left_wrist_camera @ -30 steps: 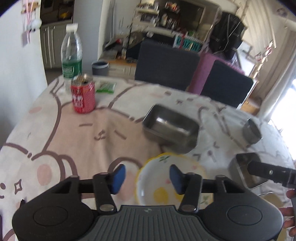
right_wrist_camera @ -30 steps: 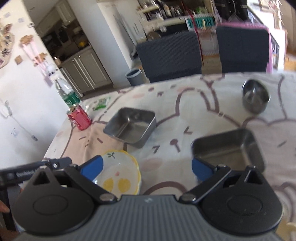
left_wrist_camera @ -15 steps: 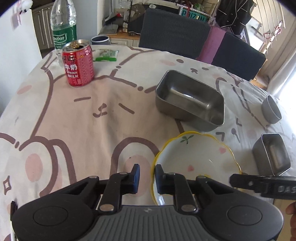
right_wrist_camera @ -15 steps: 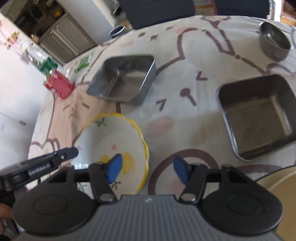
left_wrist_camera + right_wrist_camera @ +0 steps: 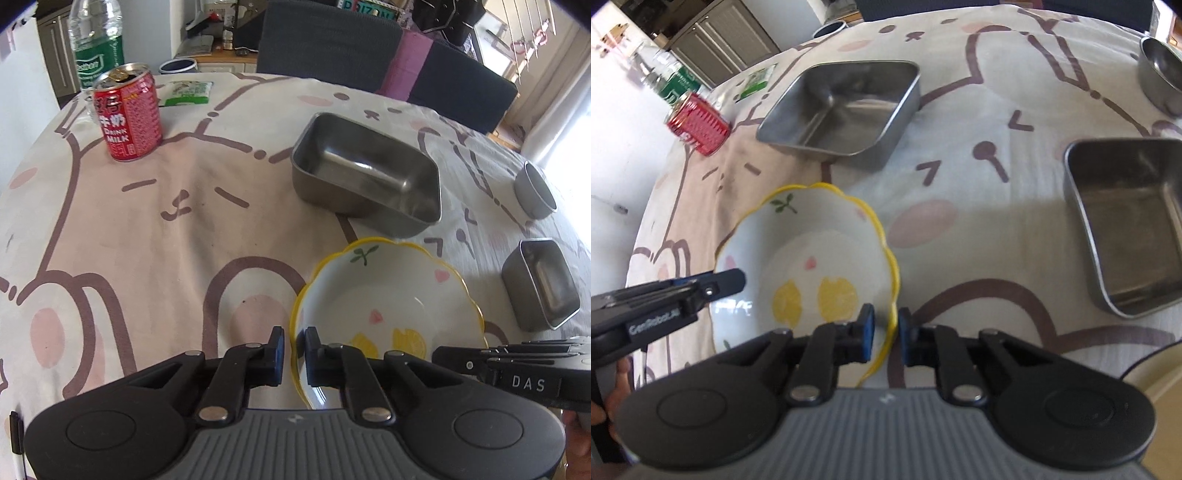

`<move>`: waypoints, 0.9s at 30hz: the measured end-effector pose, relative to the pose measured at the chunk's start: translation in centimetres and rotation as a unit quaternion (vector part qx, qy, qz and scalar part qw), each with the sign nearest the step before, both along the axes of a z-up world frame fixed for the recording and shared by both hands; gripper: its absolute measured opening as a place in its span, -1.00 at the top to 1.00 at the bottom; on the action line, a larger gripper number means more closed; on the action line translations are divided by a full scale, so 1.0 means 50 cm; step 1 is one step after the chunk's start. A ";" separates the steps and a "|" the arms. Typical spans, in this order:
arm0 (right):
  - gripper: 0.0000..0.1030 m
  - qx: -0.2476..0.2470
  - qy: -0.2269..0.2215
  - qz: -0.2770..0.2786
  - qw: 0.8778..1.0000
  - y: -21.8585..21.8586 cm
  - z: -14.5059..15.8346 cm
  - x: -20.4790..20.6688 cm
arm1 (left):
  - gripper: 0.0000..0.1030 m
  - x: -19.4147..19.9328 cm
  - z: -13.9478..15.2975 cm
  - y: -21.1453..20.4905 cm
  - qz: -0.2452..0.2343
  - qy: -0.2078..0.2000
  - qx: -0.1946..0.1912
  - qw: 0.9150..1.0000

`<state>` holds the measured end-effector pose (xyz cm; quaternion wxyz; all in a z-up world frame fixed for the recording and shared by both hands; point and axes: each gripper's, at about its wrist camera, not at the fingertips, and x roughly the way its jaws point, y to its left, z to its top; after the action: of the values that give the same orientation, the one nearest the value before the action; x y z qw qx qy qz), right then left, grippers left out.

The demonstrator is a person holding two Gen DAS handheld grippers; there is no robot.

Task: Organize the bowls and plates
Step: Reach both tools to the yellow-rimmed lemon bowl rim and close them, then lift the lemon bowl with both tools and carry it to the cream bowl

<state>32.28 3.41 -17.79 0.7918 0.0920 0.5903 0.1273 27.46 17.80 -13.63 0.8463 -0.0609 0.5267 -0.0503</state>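
A white ceramic bowl with a wavy yellow rim and lemon pattern (image 5: 388,306) sits near the table's front edge; it also shows in the right wrist view (image 5: 809,258). My left gripper (image 5: 294,354) is shut on its left rim. My right gripper (image 5: 886,338) is shut on its right rim. A square steel tray (image 5: 365,184) stands behind the bowl, also seen in the right wrist view (image 5: 842,110). A second steel tray (image 5: 1130,225) is to the right, with a small round steel bowl (image 5: 1161,70) beyond it.
A red milk can (image 5: 127,118) and a water bottle (image 5: 98,48) stand at the far left of the cartoon tablecloth (image 5: 147,229). A green packet (image 5: 186,92) lies behind them. Dark chairs (image 5: 328,40) line the far side. A tan plate's edge (image 5: 1160,376) shows at the right.
Both grippers moved down to the lemon bowl. The left closed on its left rim first, then the right closed on its right rim.
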 end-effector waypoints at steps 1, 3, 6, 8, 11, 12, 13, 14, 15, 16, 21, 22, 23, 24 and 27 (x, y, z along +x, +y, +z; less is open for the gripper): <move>0.62 0.001 0.001 -0.003 1.000 0.001 -0.001 -0.001 | 0.74 0.001 -0.002 0.000 -0.002 0.002 -0.001 1.000; 0.61 0.000 -0.002 -0.006 1.000 0.002 -0.001 -0.002 | 0.75 0.002 -0.007 -0.001 -0.005 0.005 -0.002 1.000; 0.61 -0.004 -0.016 -0.004 1.000 0.004 0.000 -0.006 | 0.77 0.003 -0.013 -0.002 -0.011 0.005 -0.005 1.000; 0.62 -0.014 -0.027 -0.010 0.999 0.004 0.003 -0.008 | 0.77 0.003 -0.016 0.002 -0.006 0.005 -0.014 1.000; 0.64 -0.026 -0.040 0.013 0.999 0.014 0.004 -0.007 | 0.77 0.002 -0.016 0.002 -0.003 0.003 -0.016 1.000; 0.65 -0.026 -0.039 0.014 0.999 0.014 0.004 -0.006 | 0.77 0.001 -0.016 -0.001 -0.006 0.001 -0.012 1.000; 0.66 -0.024 -0.036 0.011 0.999 0.013 0.004 -0.004 | 0.77 0.000 -0.016 -0.003 -0.009 -0.001 -0.008 1.000; 0.67 -0.021 -0.033 0.006 0.999 0.011 0.004 -0.003 | 0.77 -0.001 -0.015 -0.006 -0.011 -0.002 -0.004 1.000; 0.72 -0.015 -0.029 0.001 0.999 0.006 0.003 0.000 | 0.77 -0.002 -0.014 -0.007 -0.013 -0.003 0.000 1.000; 0.74 -0.011 -0.026 -0.003 1.000 0.002 0.003 0.002 | 0.77 -0.002 -0.013 -0.011 -0.017 -0.004 0.005 1.000; 0.76 -0.029 -0.034 0.015 0.999 0.009 0.008 0.002 | 0.77 -0.007 -0.012 -0.015 -0.023 -0.008 0.015 1.000; 0.76 -0.031 -0.034 0.017 0.999 0.010 0.008 0.001 | 0.77 -0.009 -0.011 -0.015 -0.023 -0.008 0.016 1.000; 0.77 -0.030 -0.032 0.016 0.999 0.010 0.008 0.002 | 0.77 -0.012 -0.011 -0.017 -0.024 -0.009 0.018 0.999; 0.77 -0.028 -0.030 0.015 0.999 0.008 0.008 0.003 | 0.77 -0.013 -0.011 -0.019 -0.025 -0.010 0.020 0.999; 0.77 -0.032 -0.029 0.025 0.999 0.009 0.010 0.003 | 0.77 -0.017 -0.009 -0.018 -0.018 -0.008 0.019 1.000</move>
<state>32.44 3.87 -17.27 0.8076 0.0484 0.5731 0.1306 26.61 16.89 -14.09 0.8506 -0.0348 0.5217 -0.0558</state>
